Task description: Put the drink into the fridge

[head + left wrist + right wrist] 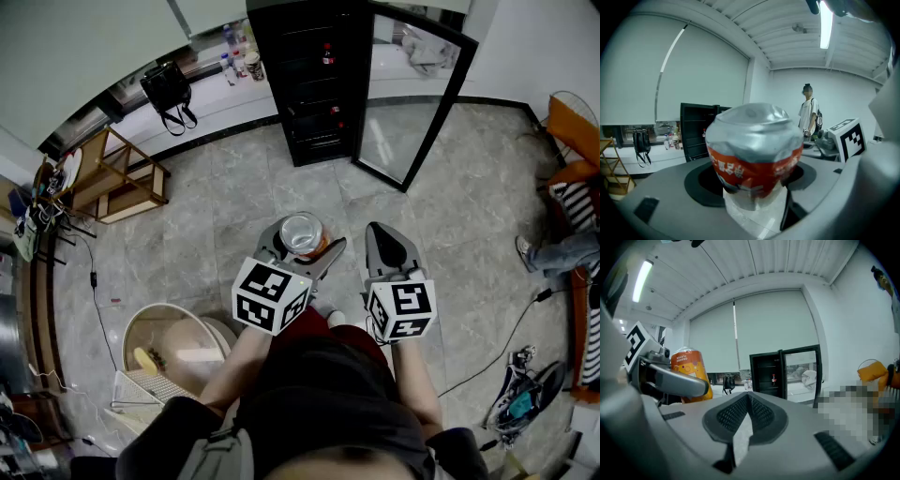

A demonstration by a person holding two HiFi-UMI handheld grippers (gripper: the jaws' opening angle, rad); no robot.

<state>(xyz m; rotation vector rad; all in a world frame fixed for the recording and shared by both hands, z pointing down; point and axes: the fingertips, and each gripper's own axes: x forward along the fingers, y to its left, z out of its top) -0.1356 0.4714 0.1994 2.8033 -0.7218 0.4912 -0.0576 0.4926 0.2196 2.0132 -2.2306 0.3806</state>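
Left claw (302, 240) spreads wide, pinching the orange drink (754, 150); right claw (747, 403) is pressed together.

Perhaps office pantry, glass-door fridge (319, 94), counter (217, 107)

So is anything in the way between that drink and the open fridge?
Nothing visible is. From the drink, bare floor tiles run up to the fridge, and its glass door is swung open to the right, clear of the path.

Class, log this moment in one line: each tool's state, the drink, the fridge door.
left tool: shut on drink | right tool: shut, empty | fridge: door open | drink: not yet inside
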